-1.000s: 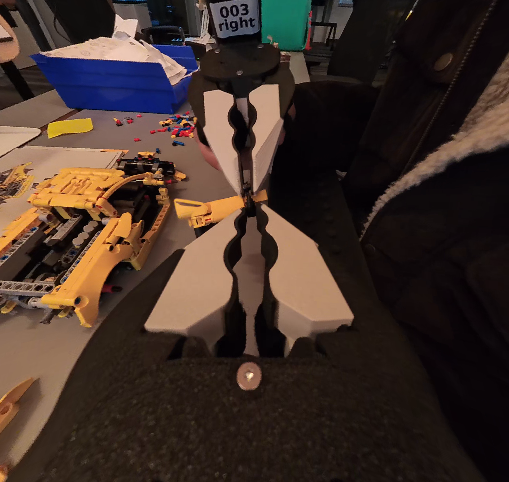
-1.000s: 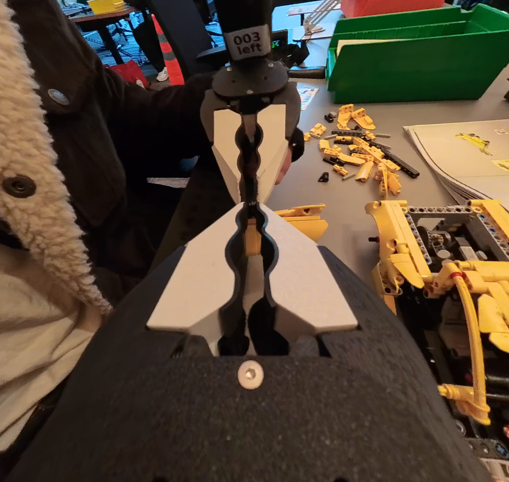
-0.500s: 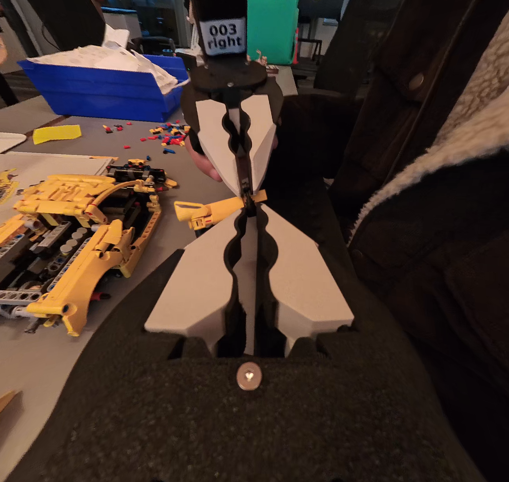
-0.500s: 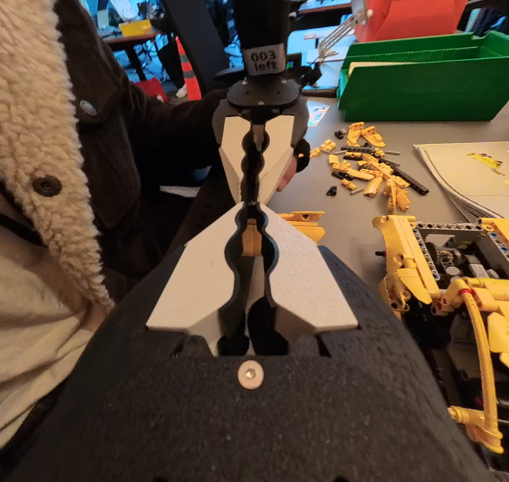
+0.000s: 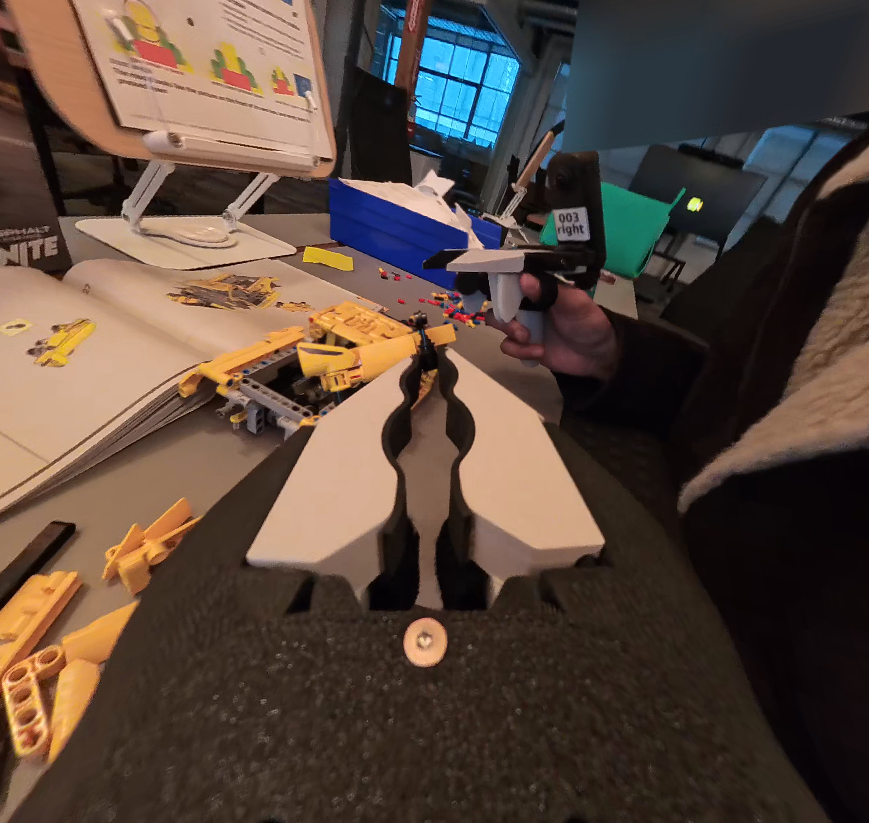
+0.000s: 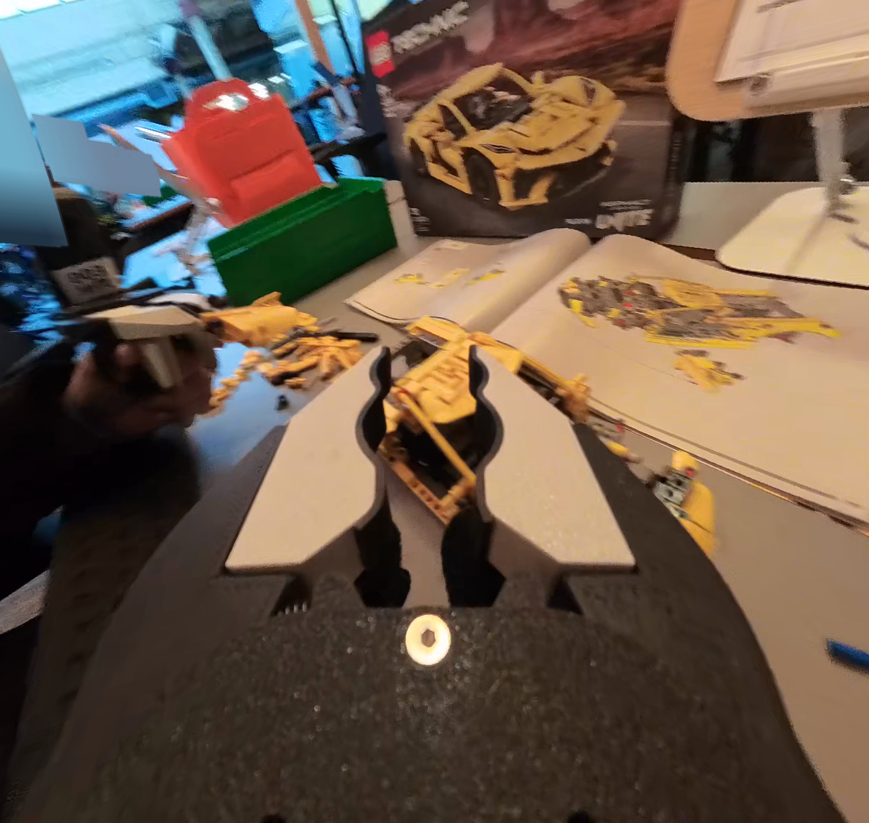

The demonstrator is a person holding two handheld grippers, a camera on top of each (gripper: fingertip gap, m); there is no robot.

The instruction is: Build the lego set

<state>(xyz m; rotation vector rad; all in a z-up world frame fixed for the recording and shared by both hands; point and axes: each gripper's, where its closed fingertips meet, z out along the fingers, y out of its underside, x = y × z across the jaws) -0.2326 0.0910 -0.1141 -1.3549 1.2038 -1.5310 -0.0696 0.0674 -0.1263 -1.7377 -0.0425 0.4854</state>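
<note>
My left gripper (image 5: 427, 362) is shut on a yellow panel sub-assembly (image 5: 371, 354) with a black pin, held in the air above the table. It also shows in the right wrist view (image 6: 141, 325) at the left, with the yellow piece (image 6: 254, 321) sticking out of it. My right gripper (image 6: 428, 358) is open and empty, its jaws well apart, above the partly built yellow car model (image 6: 437, 405). The left wrist view shows it side-on (image 5: 470, 262) in a hand. The car model (image 5: 282, 377) lies on the grey table by the open instruction booklet (image 5: 117, 330).
Loose yellow parts (image 5: 47, 612) lie near the front left. A pile of yellow and black parts (image 6: 315, 354), a green bin (image 6: 301, 241), a red bin (image 6: 240, 161) and the set's box (image 6: 517, 119) stand behind. A blue bin (image 5: 399, 231), small coloured pins (image 5: 451, 311) and a sheet stand (image 5: 188, 48) are at the right. The left gripper's tips are roughly 15 cm from the right gripper's.
The grippers were tip to tip on the yellow piece. The right gripper has let go, opened and swung away toward the car model. The left gripper keeps the piece and has turned toward the table.
</note>
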